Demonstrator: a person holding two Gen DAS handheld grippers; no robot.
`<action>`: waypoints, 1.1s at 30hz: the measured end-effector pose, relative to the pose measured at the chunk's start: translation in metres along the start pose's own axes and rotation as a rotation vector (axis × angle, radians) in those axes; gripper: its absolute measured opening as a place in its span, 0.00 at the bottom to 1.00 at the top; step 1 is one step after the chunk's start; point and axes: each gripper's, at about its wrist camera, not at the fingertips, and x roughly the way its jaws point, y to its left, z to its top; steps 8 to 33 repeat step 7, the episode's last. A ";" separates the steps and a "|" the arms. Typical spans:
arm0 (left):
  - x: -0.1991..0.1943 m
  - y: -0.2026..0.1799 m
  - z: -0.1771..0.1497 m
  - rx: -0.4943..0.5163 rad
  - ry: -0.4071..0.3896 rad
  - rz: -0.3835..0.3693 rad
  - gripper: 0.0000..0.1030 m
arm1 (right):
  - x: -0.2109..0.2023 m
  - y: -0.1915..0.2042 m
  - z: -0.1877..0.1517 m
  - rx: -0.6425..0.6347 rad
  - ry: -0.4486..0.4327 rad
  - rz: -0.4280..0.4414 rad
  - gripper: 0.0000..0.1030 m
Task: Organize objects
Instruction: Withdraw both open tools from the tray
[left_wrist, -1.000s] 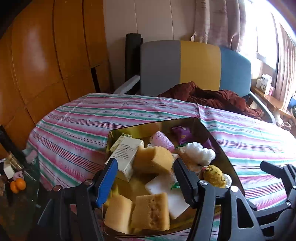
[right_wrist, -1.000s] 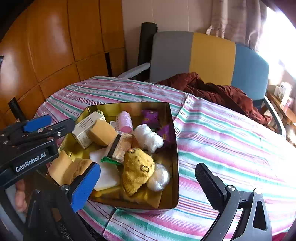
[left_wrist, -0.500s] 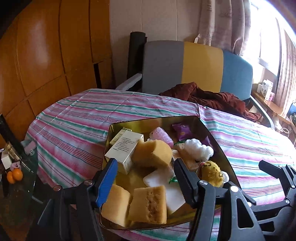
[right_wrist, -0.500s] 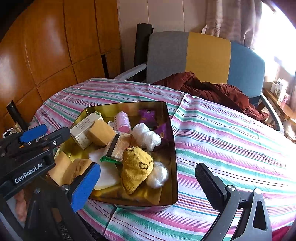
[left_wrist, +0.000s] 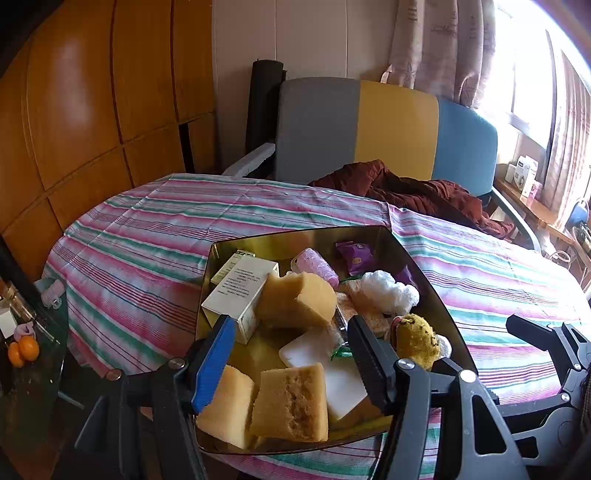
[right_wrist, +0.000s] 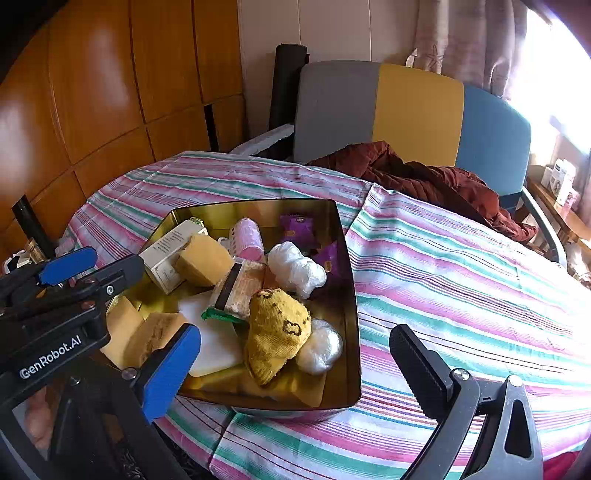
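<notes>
A gold metal tin (left_wrist: 295, 240) stands on the striped table near its front edge. In it lie yellow sponge blocks (left_wrist: 295, 299), a white box (left_wrist: 240, 284), a pink roller (left_wrist: 314, 264), purple packets (left_wrist: 356, 254), a wad of white plastic (right_wrist: 295, 267), a yellow plush with a face (right_wrist: 277, 332) and a white pad (left_wrist: 343, 376). My left gripper (left_wrist: 291, 354) hovers open over the tin's near left end, gripping nothing. My right gripper (right_wrist: 295, 365) stands wide open over the tin's near right corner, holding nothing.
A round table with a pink and green striped cloth (right_wrist: 461, 277) stretches right of the tin. Behind it a grey, yellow and blue chair (left_wrist: 388, 129) holds a maroon jacket (left_wrist: 406, 192). A glass side table with small oranges (left_wrist: 22, 350) stands low at the left. Wooden panels line the left wall.
Barely anything: the left gripper's view has drifted slightly, both grippers stay open, and the things in the tin lie as before.
</notes>
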 end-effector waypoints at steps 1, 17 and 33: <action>0.000 0.000 0.000 0.001 -0.006 0.001 0.61 | 0.000 0.000 0.000 0.001 0.001 0.000 1.00; 0.000 0.004 0.001 -0.003 -0.018 0.012 0.60 | 0.003 0.000 -0.001 0.005 0.006 -0.001 1.00; 0.000 0.004 0.001 -0.003 -0.018 0.012 0.60 | 0.003 0.000 -0.001 0.005 0.006 -0.001 1.00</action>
